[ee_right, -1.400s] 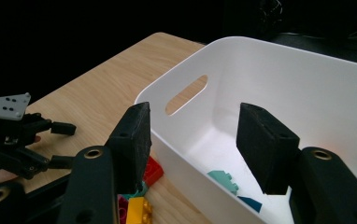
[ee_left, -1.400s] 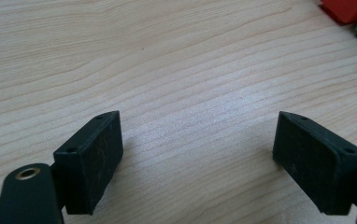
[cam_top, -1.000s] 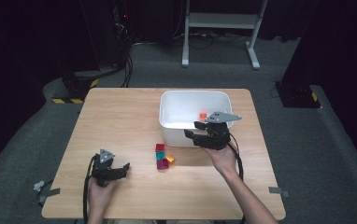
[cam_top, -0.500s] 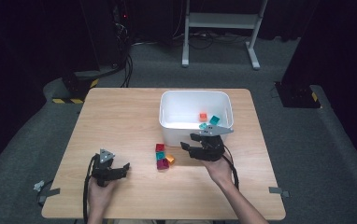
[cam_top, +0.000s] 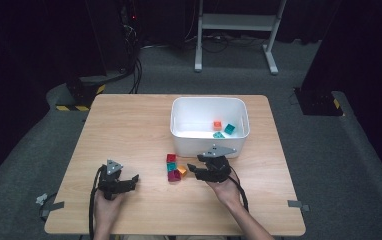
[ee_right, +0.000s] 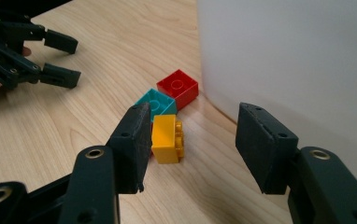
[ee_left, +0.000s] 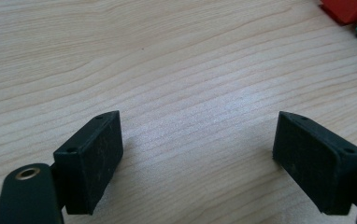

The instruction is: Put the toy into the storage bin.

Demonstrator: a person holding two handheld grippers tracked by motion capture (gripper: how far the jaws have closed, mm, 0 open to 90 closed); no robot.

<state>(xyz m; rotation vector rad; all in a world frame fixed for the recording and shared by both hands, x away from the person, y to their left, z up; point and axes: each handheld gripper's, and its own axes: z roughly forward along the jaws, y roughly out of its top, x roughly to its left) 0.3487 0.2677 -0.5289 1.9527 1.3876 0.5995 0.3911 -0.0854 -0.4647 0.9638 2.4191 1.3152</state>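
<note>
near the middle of the table (cam_top: 129, 125), just off the front wall of the white bin (cam_top: 179, 120), the right gripper (cam_top: 193, 169) sits low over the wood with its jaws spread wide and nothing clamped between them. from its own camera the yellow block (ee_right: 167, 139) lies on its side partly between the jaws, right against the inner face of one jaw and clear of the other; whether that jaw actually touches it i cannot tell. just behind the yellow block lie a teal block (ee_right: 155, 103) and a red block (ee_right: 178, 87), the red one closest to the bin wall. from above the cluster reads as a red block, a magenta block (cam_top: 172, 175) on the side toward the front edge, and the yellow one on the side facing the right gripper, all close together.

inside the bin, toward its right wall, rest an orange block (cam_top: 217, 125) and two teal ones (cam_top: 229, 129).

closer to the front-left corner the left gripper (cam_top: 132, 180) lies low over bare wood, jaws released and wide, nothing between them; the blocks are well apart from it
</note>
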